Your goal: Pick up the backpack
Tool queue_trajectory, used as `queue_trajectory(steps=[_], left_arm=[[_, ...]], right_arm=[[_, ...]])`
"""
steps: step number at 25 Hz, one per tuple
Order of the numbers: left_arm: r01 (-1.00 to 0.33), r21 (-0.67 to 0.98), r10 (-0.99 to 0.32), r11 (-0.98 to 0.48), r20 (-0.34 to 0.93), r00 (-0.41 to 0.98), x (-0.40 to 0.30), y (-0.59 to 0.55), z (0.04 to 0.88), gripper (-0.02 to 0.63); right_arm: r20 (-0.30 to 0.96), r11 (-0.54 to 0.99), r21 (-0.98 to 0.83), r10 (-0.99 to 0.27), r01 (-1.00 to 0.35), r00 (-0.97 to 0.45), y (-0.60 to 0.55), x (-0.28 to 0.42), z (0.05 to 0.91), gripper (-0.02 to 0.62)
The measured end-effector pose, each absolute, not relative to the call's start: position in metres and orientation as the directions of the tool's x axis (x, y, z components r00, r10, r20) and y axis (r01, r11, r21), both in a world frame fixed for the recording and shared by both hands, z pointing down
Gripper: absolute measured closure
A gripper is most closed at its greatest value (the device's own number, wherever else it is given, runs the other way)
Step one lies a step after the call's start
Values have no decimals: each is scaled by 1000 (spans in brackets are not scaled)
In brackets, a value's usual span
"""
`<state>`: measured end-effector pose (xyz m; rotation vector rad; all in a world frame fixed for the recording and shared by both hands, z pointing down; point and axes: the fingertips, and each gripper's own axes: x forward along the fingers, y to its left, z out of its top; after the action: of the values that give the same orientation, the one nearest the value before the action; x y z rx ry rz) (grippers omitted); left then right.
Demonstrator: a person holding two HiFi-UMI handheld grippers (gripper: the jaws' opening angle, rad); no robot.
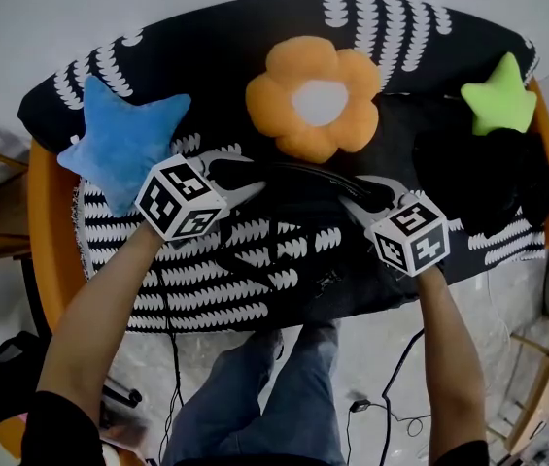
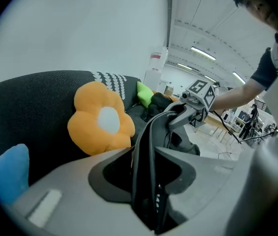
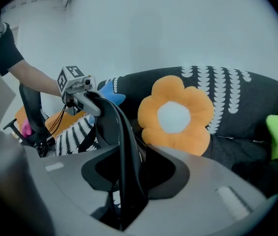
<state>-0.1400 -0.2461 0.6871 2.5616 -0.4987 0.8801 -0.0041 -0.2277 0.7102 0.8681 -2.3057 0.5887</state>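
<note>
Nearest, the left gripper [image 1: 240,175] and right gripper [image 1: 364,198] each pinch tight on one black strap [image 2: 146,163] of the backpack [image 1: 298,216] — it lies on a patterned sofa [image 1: 206,37]. Behind sit three cushions — blue star [image 1: 123,139], orange flower [image 1: 315,100], green star [image 1: 499,97].

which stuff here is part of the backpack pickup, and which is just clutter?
In the job:
backpack; its strap; left gripper and right gripper, both shut on the strap.

Lying about:
blue star cushion; orange flower cushion; green star cushion; patterned sofa.
</note>
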Motion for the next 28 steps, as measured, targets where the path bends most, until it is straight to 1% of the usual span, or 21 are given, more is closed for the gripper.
queue_trajectory(steps=[5, 8, 18, 28], left_arm=[[-458, 224, -217, -860, 653, 726, -139, -246, 687, 515], [-466, 206, -233, -861, 655, 719, -139, -247, 683, 532], [-541, 204, -289, -816, 667, 687, -143, -244, 649, 557], [-627, 190, -410, -756, 610, 678, -139, -247, 551, 557]], right_arm=[[684, 696, -157, -435, -700, -586, -228, -7, 710, 509], [689, 698, -147, -435, -701, -579, -228, -9, 706, 533], [688, 682, -148, -448, -716, -570, -225, -12, 667, 543], [667, 707, -78, -487, -703, -564, -237, -6, 565, 545]])
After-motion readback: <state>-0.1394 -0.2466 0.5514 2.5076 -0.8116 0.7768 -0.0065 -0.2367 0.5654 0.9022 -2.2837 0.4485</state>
